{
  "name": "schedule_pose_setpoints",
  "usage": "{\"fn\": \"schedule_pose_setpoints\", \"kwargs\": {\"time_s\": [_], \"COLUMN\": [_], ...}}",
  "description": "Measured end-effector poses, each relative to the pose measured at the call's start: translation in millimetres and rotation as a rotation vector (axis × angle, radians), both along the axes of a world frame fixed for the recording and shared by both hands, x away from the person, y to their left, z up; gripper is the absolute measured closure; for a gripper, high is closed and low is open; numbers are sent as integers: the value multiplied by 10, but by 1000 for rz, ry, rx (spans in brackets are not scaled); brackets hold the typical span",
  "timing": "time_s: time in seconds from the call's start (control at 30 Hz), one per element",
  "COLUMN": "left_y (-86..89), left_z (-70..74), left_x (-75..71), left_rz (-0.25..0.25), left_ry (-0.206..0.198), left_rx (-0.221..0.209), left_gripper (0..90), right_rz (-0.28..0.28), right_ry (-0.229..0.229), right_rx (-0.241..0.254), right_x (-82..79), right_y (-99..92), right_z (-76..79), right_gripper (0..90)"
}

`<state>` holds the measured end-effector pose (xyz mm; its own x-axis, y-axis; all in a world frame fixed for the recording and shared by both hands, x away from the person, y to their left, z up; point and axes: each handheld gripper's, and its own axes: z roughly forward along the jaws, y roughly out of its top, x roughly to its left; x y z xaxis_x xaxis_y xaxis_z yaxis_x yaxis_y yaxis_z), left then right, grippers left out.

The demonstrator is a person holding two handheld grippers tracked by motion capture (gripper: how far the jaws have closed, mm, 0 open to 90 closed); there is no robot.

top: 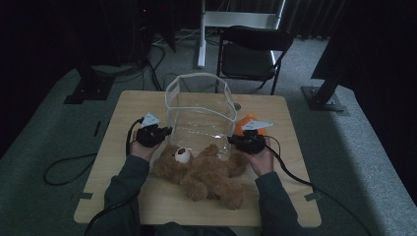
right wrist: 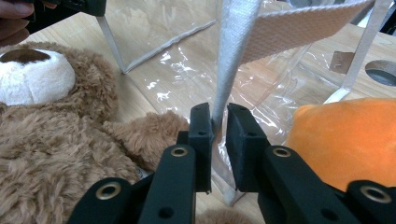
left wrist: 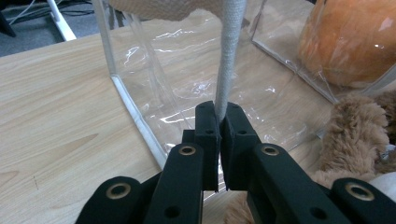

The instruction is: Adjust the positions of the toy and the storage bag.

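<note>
On the left of the high view: left gripper (top: 153,133), pinched tight on the left white edge strip (left wrist: 229,56) of the clear bag (top: 196,76). Grips that strip low down, near the bag's front left corner, with the strip running up and away out of the jaws. No gap visible between pads and strip in the left gripper view.

In the middle: clear bag upright on the wooden table (top: 123,196), mouth up, standing just beyond both grippers and bridging the space between them. Directly in front of it, nearer the person: teddy bear (top: 201,174), flat on its back, long axis slanting across the table, head toward the left gripper and legs toward the right forearm. Touches or nearly touches the bag's front wall with one raised arm; cannot tell which.

On the right: right gripper (top: 246,141), likewise closed narrow on the right white edge strip (right wrist: 233,46), again low on the front corner. Just behind and beside it: orange plush toy (top: 248,120), outside the bag, close against its right wall.

Key relation, as a judgement: bag held at its two front corners, bear lying below and in front of that held edge, about midway between the hands, slightly nearer the left one at its head. Probably calls for spreading or tipping the front edge toward the bear, both hands together. Risk of the soft walls folding in if pulled unevenly.
</note>
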<state>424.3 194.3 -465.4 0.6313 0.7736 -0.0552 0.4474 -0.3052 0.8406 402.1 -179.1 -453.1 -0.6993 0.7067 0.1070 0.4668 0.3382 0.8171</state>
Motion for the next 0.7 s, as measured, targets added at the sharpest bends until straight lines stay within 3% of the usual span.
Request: {"fn": "schedule_pose_setpoints", "kwargs": {"time_s": [0.2, 0.43, 0.7], "left_y": [-22, -15, 15], "left_z": [11, 13, 1], "left_x": [-56, -222, -370], "left_rz": [-24, -58, -65], "left_ry": [-1, -2, -18], "left_rx": [16, 17, 9], "left_gripper": [874, 874, 874], "right_rz": [8, 19, 34], "right_ry": [-7, -21, -24], "right_rx": [-8, -31, -31], "right_x": [-20, -98, -154], "right_y": [-23, -67, -73], "right_z": [4, 15, 13], "right_gripper": [842, 851, 852]}}
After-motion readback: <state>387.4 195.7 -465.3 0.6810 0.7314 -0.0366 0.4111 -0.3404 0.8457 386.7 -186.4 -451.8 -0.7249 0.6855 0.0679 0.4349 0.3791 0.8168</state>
